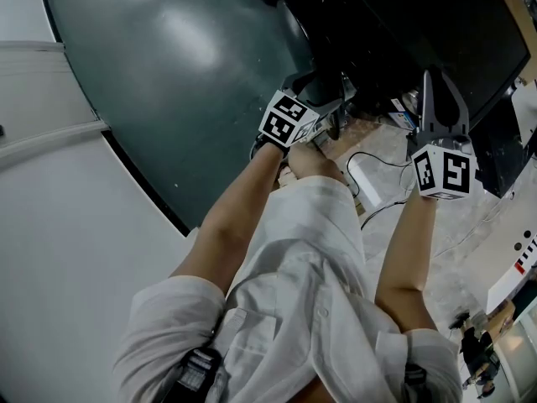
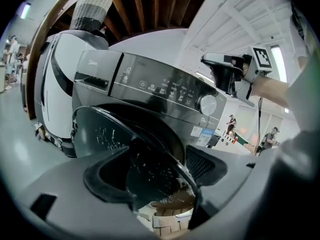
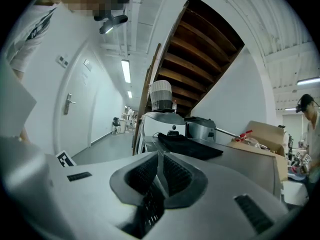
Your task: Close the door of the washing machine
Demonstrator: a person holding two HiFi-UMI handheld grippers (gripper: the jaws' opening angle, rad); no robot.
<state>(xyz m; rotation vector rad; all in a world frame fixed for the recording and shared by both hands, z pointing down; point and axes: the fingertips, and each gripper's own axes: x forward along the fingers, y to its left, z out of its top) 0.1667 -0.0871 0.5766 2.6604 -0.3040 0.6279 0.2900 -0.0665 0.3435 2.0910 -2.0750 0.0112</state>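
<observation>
A: Head view: your left gripper reaches forward at the end of a bare forearm. Your right gripper is just to its right and points away from you, above the pale floor.

B: Left gripper view: you have the washing machine right in front of you, and its door stands open toward you. Your left claw is spread wide, with the door's dark glass and rim in the gap. I can't tell whether either pad touches it.

A: In that view your right gripper sits high at the right, above the dial.

B: Right gripper view: your right claw is pressed together with nothing in it. You look level across a grey top with a black cloth lying on it. A cardboard box is at the right, and a woven basket stands farther back.
</observation>
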